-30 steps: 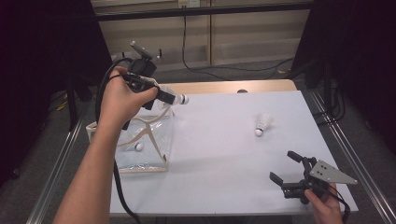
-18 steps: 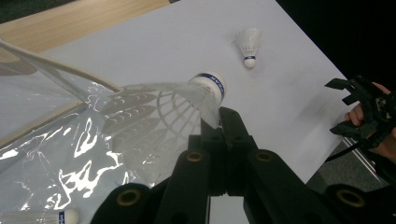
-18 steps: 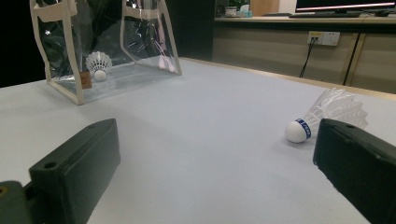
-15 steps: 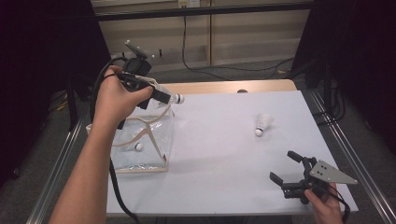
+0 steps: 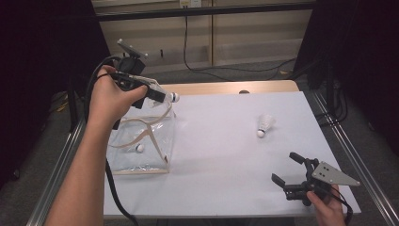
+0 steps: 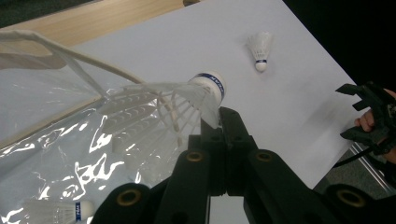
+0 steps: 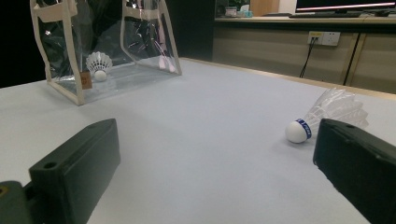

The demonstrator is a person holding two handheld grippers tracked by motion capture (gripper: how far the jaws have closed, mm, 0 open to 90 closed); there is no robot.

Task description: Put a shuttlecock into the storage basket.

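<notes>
The high view looks down on the worktop. Each tongs' camera looks closely along its jaws. All share the loose shuttlecock between the tongs.

Wide bare table mid-span, clear bag blocking left edge, lone shuttlecock far right.

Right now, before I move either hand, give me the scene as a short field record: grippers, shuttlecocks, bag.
left gripper: shut on the held shuttlecock by its feathers, raised above the bag
right gripper: open, holding nothing, low at the near right of the table
clear bag: upright at the table's left, top open
shuttlecock in bag: lying on the bag's floor
loose shuttlecock: on the table at right, beyond the right gripper
</notes>
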